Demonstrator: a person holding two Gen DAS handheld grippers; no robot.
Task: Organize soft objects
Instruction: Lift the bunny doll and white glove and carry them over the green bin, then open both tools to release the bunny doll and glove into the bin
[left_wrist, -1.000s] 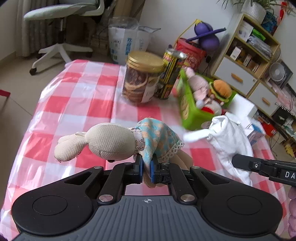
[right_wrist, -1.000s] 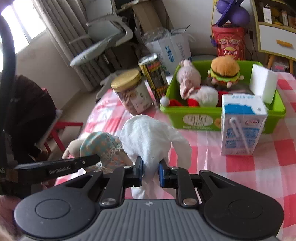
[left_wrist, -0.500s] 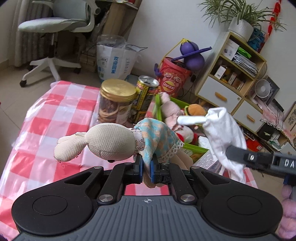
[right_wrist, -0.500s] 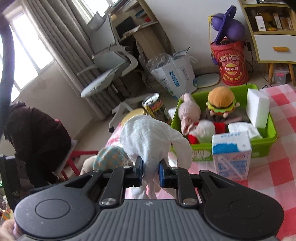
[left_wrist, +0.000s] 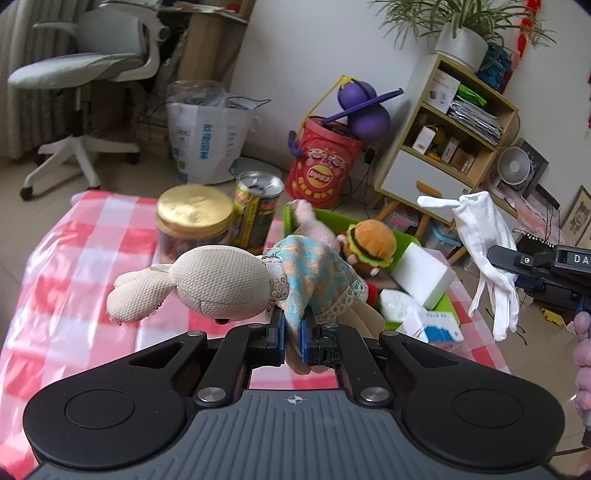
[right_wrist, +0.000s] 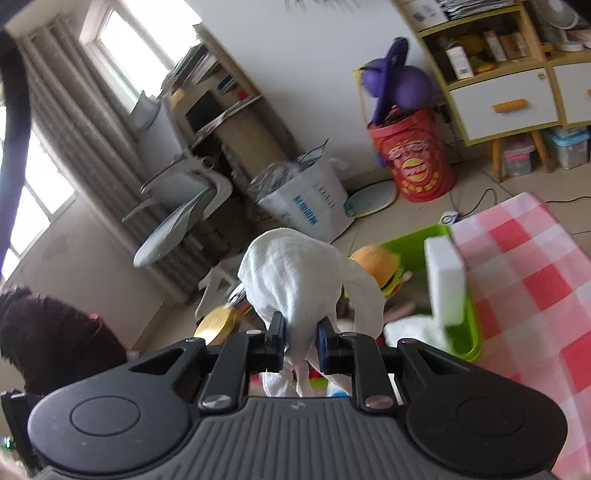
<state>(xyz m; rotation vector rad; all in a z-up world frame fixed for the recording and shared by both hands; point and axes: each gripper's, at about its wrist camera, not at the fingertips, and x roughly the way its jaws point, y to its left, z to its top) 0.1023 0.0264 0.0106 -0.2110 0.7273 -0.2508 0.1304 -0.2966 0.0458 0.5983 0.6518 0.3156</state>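
Observation:
My left gripper (left_wrist: 293, 334) is shut on a cream plush rabbit (left_wrist: 221, 282) in a blue dress and holds it in the air, above the table. My right gripper (right_wrist: 301, 341) is shut on a white cloth glove (right_wrist: 299, 280) and holds it high over the green bin (right_wrist: 467, 332). The glove also shows at the right of the left wrist view (left_wrist: 484, 254), hanging from the right gripper. The green bin (left_wrist: 445, 301) holds a burger plush (left_wrist: 371, 242), a pink plush, a white sponge block (left_wrist: 423, 275) and white cloth.
A gold-lidded jar (left_wrist: 194, 218) and a tall can (left_wrist: 256, 212) stand on the red checked tablecloth (left_wrist: 77, 273) left of the bin. A milk carton (left_wrist: 437, 326) stands in front of the bin. Beyond the table are a red bucket, a shelf unit and an office chair.
Both grippers have risen well above the table with their loads. The right gripper has moved over the green bin and tilted. The bin and jar now lie lower and farther off.

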